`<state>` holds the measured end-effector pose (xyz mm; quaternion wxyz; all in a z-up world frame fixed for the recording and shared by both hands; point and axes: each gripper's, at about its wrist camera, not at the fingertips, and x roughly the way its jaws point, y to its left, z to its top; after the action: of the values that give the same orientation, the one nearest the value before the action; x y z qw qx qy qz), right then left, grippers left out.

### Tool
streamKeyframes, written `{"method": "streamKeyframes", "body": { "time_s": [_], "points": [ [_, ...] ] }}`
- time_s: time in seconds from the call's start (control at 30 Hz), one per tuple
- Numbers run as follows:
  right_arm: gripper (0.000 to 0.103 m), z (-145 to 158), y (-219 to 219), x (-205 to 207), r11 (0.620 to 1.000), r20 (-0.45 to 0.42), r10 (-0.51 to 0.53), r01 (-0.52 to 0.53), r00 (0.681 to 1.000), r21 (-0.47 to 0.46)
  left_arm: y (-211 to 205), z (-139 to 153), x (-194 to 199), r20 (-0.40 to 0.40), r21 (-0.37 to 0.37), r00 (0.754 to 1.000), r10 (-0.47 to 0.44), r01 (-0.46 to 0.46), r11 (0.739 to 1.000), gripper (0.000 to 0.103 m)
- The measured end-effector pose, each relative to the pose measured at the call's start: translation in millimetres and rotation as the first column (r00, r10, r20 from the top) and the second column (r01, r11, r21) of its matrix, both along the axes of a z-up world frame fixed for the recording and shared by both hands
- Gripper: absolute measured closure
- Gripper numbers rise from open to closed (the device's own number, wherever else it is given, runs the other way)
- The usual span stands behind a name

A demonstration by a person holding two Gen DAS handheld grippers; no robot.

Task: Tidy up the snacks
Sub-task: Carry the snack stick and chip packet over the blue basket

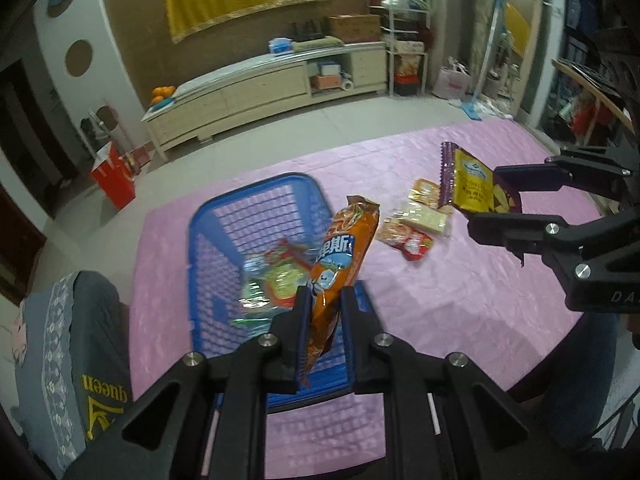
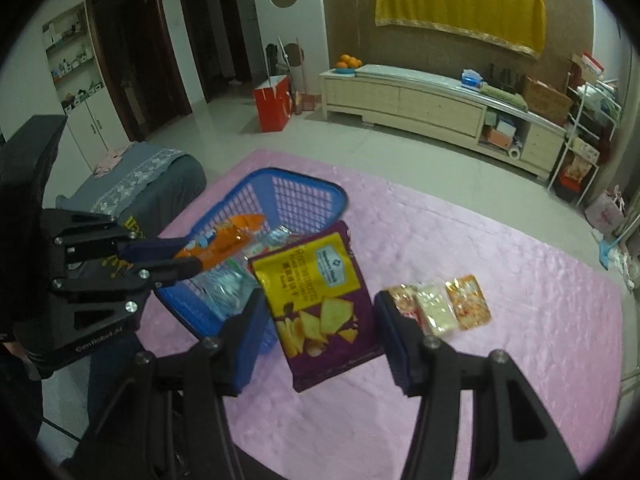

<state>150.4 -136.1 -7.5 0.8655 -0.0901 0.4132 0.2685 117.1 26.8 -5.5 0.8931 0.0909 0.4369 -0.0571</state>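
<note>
Orange snack pack hanging clamped in left hand-held gripper, centre frame, over blue basket. Purple chip bag gripped in right hand-held gripper. Few packets lying in basket; three small packets waiting on pink worktop, right of basket.

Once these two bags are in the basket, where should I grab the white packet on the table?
Take the white packet across its short width, coming straight down. It lies flat on the pink cloth, apparently touching a red packet and an orange one, so work the fingers into those seams, or pinch its free end.
</note>
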Motion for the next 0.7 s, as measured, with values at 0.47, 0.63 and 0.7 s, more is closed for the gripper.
{"method": "streamKeyframes", "body": {
  "time_s": [0.47, 0.63, 0.7],
  "points": [
    [0.044, -39.0, 68.4, 22.1, 1.0, -0.124, -0.005, 0.004, 0.992, -0.007, 78.4, -33.1, 5.1, -0.079, -0.075, 0.987, 0.139, -0.145, 0.987, 0.089],
    [0.044, -57.0, 88.5, 21.6, 0.999, -0.165, 0.01, -0.015, 0.986, -0.029, 90.5, -58.4, 10.5, -0.137, -0.11, 0.977, 0.161, -0.177, 0.978, 0.089],
    [0.044, -61.6, 93.1, 21.2, 0.999, -0.176, 0.016, -0.023, 0.984, -0.04, 94.0, -63.3, 11.1, -0.146, -0.122, 0.976, 0.161, -0.179, 0.976, 0.089]
  ]
}}
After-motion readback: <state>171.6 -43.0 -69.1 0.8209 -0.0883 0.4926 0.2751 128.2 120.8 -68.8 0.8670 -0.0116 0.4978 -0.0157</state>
